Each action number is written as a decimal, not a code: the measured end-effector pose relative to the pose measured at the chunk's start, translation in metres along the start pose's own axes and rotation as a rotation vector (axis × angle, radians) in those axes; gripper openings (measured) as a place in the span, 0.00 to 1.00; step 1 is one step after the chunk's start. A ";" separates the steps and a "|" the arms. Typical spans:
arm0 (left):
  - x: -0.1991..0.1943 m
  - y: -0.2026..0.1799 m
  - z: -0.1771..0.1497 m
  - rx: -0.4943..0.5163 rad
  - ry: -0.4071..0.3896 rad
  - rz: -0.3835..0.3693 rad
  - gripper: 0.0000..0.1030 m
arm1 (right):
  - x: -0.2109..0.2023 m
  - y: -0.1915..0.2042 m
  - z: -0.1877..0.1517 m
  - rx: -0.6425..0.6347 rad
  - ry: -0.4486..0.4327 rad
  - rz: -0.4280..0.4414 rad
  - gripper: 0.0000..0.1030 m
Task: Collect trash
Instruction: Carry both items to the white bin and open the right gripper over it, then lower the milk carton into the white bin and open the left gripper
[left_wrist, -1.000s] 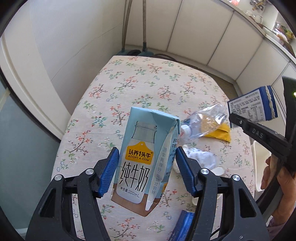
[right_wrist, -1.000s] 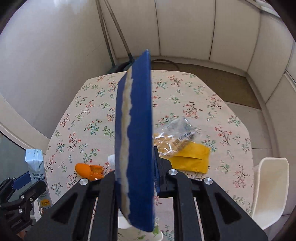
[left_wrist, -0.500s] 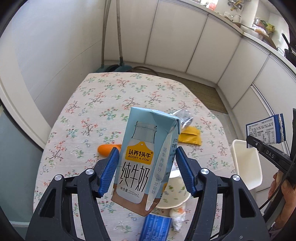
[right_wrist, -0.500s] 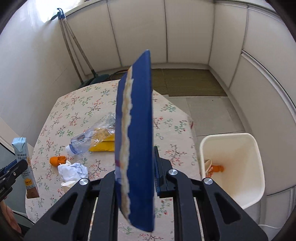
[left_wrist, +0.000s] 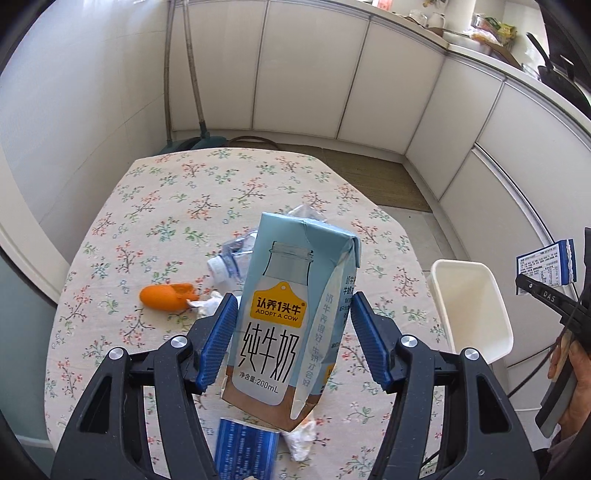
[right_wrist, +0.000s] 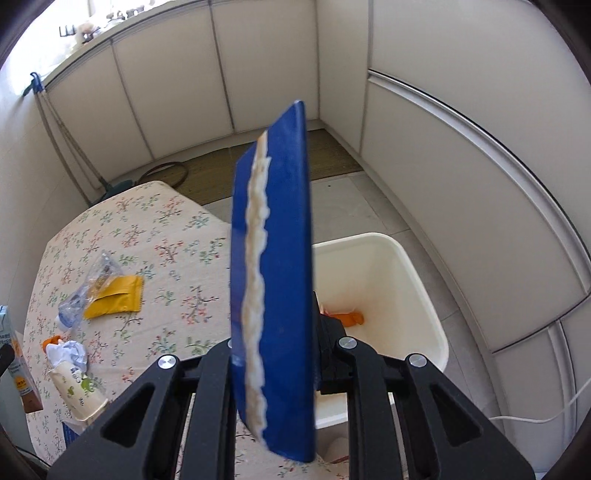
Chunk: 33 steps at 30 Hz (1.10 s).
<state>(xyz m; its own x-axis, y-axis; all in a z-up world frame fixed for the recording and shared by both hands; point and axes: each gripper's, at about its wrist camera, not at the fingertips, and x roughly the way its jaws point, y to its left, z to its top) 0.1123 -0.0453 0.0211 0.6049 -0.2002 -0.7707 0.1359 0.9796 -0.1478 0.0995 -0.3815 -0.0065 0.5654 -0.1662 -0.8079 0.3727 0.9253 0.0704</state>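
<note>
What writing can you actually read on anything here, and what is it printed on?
"认养1头牛", "ADOPT A COW", "纯牛奶", "净含量:200mL": pale blue milk carton held in the left gripper.
"DAS": black finger of the right gripper.
Table of fine print on the torn blue cardboard box: too small.
Print on the white paper cup: blurred.

We are looking at a table (left_wrist: 173, 192) wearing a floral cloth. Lying on it are an orange peel (left_wrist: 164, 295) at nine o'clock, a crushed clear bottle (right_wrist: 79, 295) over a yellow wrapper (right_wrist: 118, 299), crumpled white paper (right_wrist: 70, 352), a paper cup (right_wrist: 79, 387) on its side, and a blue packet (left_wrist: 245, 454) at six.
</note>
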 end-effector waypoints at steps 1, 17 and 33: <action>0.003 -0.007 -0.001 0.004 0.002 -0.003 0.58 | 0.002 -0.008 0.000 0.015 0.001 -0.011 0.19; 0.034 -0.159 0.008 0.149 0.001 -0.152 0.58 | -0.009 -0.121 -0.015 0.279 -0.035 -0.106 0.93; 0.057 -0.282 0.023 0.266 0.014 -0.275 0.58 | -0.036 -0.187 -0.040 0.396 -0.046 -0.177 0.93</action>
<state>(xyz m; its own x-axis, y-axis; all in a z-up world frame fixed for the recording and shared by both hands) 0.1264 -0.3339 0.0326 0.5069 -0.4531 -0.7333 0.4916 0.8508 -0.1859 -0.0205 -0.5352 -0.0142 0.4961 -0.3338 -0.8016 0.7151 0.6807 0.1591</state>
